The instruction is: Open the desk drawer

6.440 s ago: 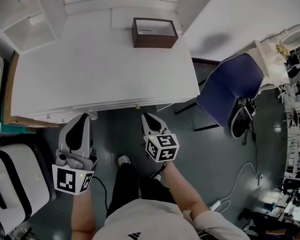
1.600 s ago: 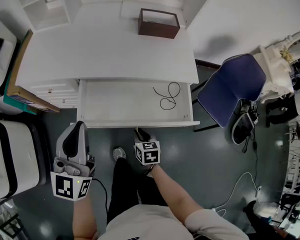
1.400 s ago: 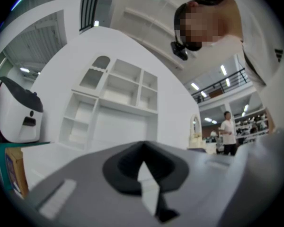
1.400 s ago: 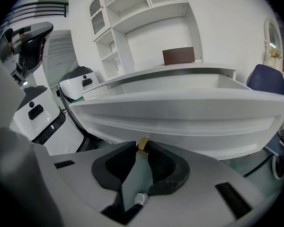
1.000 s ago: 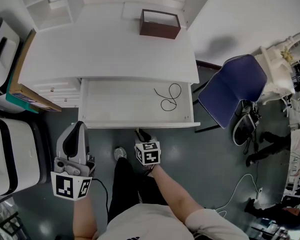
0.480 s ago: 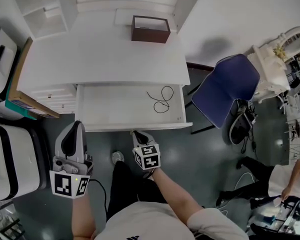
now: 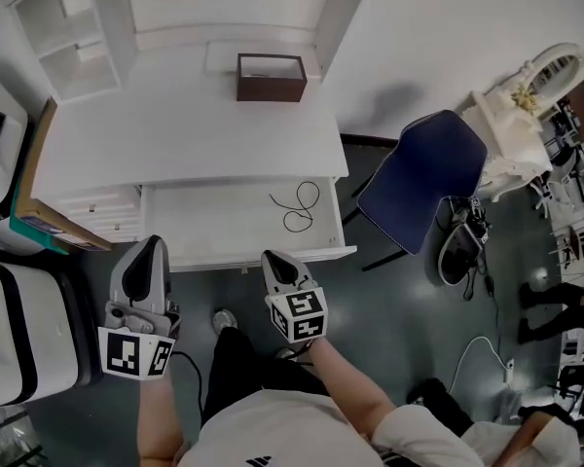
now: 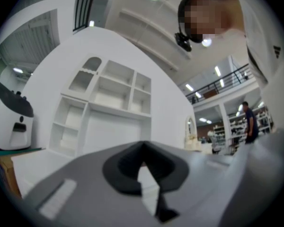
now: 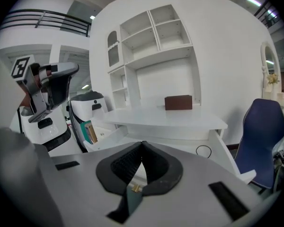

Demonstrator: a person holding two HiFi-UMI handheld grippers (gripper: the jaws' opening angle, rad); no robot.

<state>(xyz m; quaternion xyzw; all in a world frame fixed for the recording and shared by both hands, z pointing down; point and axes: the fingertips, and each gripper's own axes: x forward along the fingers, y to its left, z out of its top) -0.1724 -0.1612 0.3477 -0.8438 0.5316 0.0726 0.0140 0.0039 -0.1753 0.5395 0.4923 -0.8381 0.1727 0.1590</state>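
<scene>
**Drawer Out, Both Grippers Empty**

The right gripper (image 7: 273,261) has its jaws closed tip to tip with nothing between them. Just ahead of it the desk drawer (image 7: 204,230) stands pulled out, its front edge near the jaw tips. A black cord (image 7: 297,207) lies looped inside, ahead and slightly right. The left gripper (image 7: 148,251), alongside on its left, is likewise closed and empty. Beyond the drawer a brown box (image 7: 271,76) sits on the tabletop (image 7: 175,134), and a blue chair (image 7: 419,188) stands off right.
</scene>
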